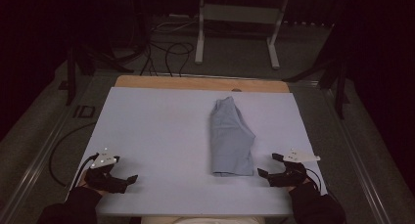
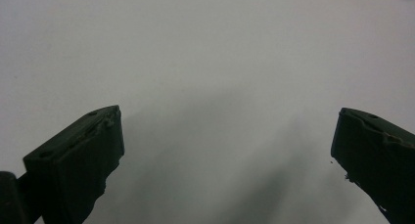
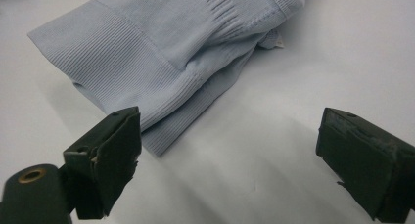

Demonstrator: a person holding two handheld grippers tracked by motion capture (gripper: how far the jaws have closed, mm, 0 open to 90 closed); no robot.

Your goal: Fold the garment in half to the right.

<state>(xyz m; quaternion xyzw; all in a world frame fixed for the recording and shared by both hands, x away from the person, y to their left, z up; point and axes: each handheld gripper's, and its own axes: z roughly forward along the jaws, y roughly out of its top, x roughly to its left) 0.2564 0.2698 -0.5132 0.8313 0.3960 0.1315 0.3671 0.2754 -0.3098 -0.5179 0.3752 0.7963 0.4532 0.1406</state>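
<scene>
Folded light-blue garment (image 1: 231, 138) on white table (image 1: 156, 131), no legible label.

High view over the white table (image 1: 161, 126); gripper views close above it.

No readable text, label, brand, number or sign anywhere. Only a small pale tag (image 3: 275, 42) at the edge of the folded light-blue garment (image 3: 161, 53), too small and blurred to read.
</scene>
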